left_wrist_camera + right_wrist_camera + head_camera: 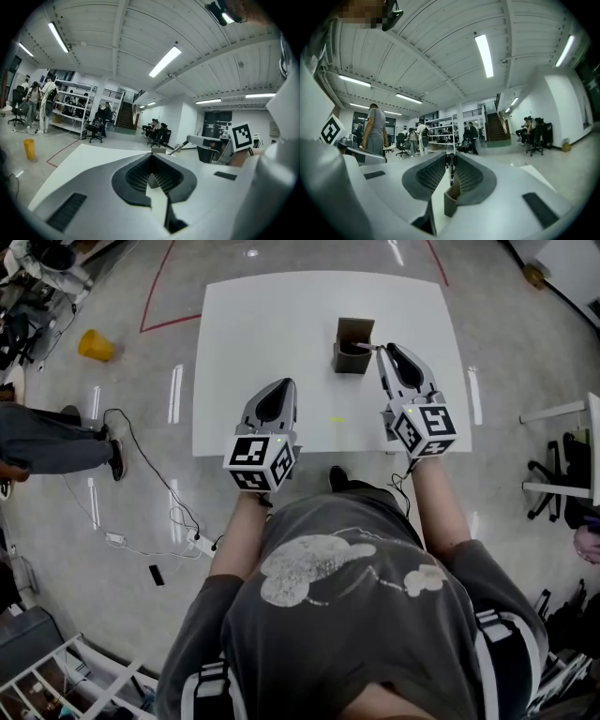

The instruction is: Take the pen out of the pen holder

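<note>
A brown pen holder [354, 345] stands on the white table [262, 324], toward its far right. My right gripper [382, 350] sits just right of the holder's top, shut on a thin pen [450, 168] that stands upright between its pads above the holder [451, 199]. From the left gripper view, the pen [176, 148] sticks out of the right gripper's tip [190, 140], slanting down toward the holder [158, 151]. My left gripper [281, 386] hovers over the table's near edge with its fingertips together and nothing between them [151, 158].
A yellow cone-shaped object [96, 345] lies on the floor at the left. Cables [178, 512] run over the floor near a seated person's legs [56, 442]. A chair base [562, 474] stands to the right. People and shelves [417, 136] fill the far room.
</note>
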`<state>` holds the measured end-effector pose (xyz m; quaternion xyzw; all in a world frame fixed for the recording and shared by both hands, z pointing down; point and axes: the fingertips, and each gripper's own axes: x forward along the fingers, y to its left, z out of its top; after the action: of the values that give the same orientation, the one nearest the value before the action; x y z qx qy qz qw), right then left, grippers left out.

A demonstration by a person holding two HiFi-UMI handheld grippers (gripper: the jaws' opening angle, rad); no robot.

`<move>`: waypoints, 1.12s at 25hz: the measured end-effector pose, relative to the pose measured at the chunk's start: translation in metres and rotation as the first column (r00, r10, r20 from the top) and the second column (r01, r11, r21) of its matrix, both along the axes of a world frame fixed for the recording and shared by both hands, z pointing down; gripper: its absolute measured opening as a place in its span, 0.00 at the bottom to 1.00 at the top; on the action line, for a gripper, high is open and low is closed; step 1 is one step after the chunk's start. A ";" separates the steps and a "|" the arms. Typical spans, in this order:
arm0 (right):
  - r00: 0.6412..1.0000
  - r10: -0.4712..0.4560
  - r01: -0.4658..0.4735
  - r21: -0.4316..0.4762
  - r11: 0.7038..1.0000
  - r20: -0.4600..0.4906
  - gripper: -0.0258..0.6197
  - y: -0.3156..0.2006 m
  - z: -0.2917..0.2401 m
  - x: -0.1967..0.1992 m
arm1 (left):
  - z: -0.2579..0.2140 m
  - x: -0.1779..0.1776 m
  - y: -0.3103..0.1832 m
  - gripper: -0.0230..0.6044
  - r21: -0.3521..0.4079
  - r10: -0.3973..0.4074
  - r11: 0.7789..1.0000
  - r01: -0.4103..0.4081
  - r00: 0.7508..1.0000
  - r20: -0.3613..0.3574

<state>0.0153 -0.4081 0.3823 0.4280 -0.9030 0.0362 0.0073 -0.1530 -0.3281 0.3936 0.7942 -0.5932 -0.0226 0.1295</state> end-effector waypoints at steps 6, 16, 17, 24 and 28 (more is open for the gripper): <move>1.000 0.014 -0.014 -0.026 1.000 -0.015 0.15 0.057 0.008 -0.003 | 0.001 -0.002 0.044 0.05 -0.011 0.032 0.999 -0.032 0.999 -0.009; 0.997 0.080 -0.081 -0.037 0.996 -0.025 0.15 0.131 0.017 0.001 | 0.014 0.003 0.102 0.05 -0.030 0.109 0.993 -0.110 0.993 -0.034; 0.996 0.086 -0.087 -0.037 0.996 -0.028 0.15 0.138 0.018 0.003 | 0.014 0.005 0.106 0.05 -0.027 0.117 0.993 -0.118 0.992 -0.037; 0.989 0.139 -0.142 -0.050 0.989 -0.060 0.15 0.181 0.024 0.015 | 0.021 0.021 0.130 0.05 -0.027 0.190 0.981 -0.192 0.980 -0.062; 0.983 0.164 -0.169 -0.060 0.984 -0.082 0.15 0.202 0.029 0.024 | 0.027 0.035 0.150 0.05 -0.036 0.232 0.972 -0.234 0.971 -0.061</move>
<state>0.0391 -0.2066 0.4117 0.5025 -0.8615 0.0504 0.0533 -0.1179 -0.1785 0.4207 0.8544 -0.4924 -0.0171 0.1649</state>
